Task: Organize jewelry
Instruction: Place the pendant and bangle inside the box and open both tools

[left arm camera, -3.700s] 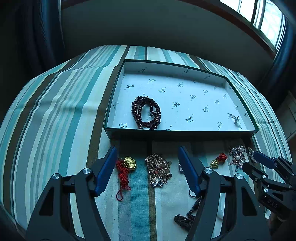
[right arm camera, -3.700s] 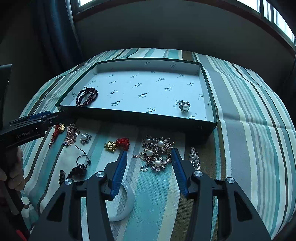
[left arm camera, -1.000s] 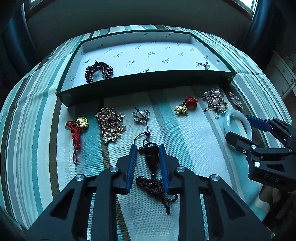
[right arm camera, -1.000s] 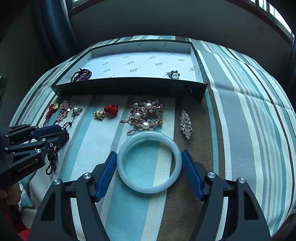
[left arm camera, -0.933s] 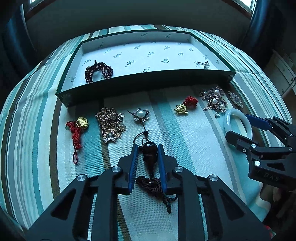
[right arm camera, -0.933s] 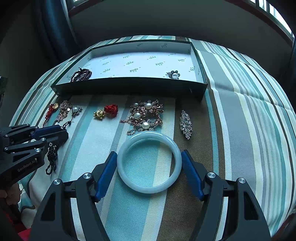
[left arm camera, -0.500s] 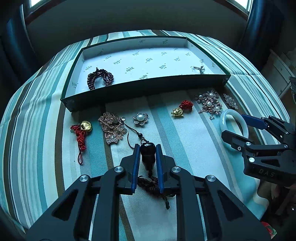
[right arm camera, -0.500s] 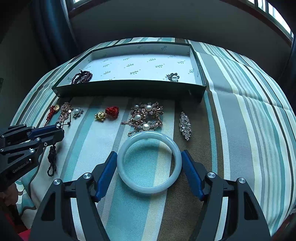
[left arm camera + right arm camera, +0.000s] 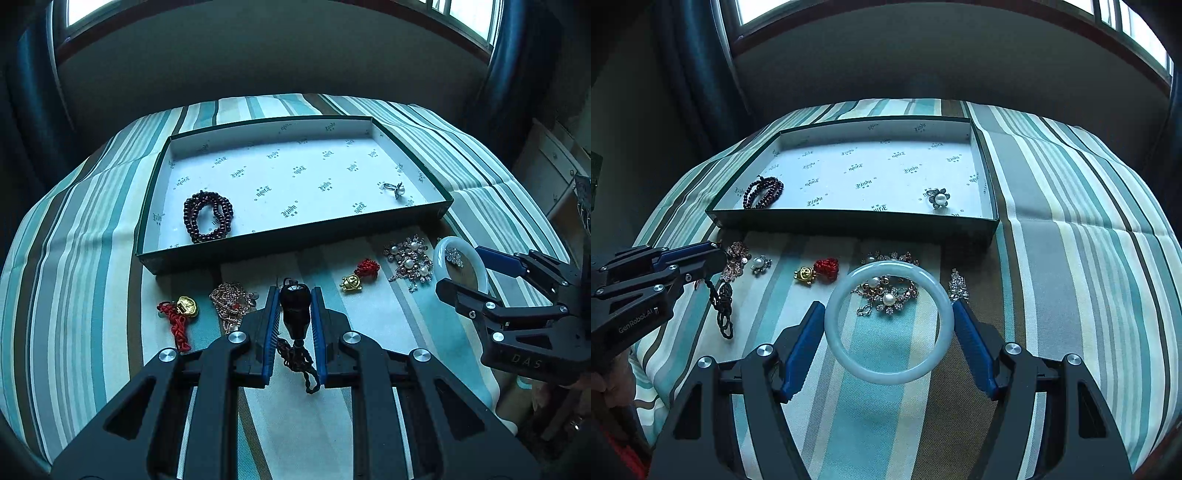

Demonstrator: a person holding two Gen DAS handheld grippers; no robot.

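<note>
Holding the dark pendant [image 9: 294,304] between its 2 blue pads, your left gripper [image 9: 294,325] is closed on it, and the braided cord [image 9: 301,363] hangs down under the jaws, above the striped cloth [image 9: 74,280]. Your right gripper [image 9: 888,332] clamps the pale jade bangle [image 9: 888,373] by its 2 sides, lifted over the pearl brooch [image 9: 886,293]. Beyond them on the cloth lie the gold charm with red knot [image 9: 357,277], the red tassel charm [image 9: 179,314] and the rose-gold chain [image 9: 231,301]. Farther stands the green tray [image 9: 288,242]; inside it the dark bead bracelet [image 9: 207,216] is at the left and the pearl ring [image 9: 394,189] near the right wall.
</note>
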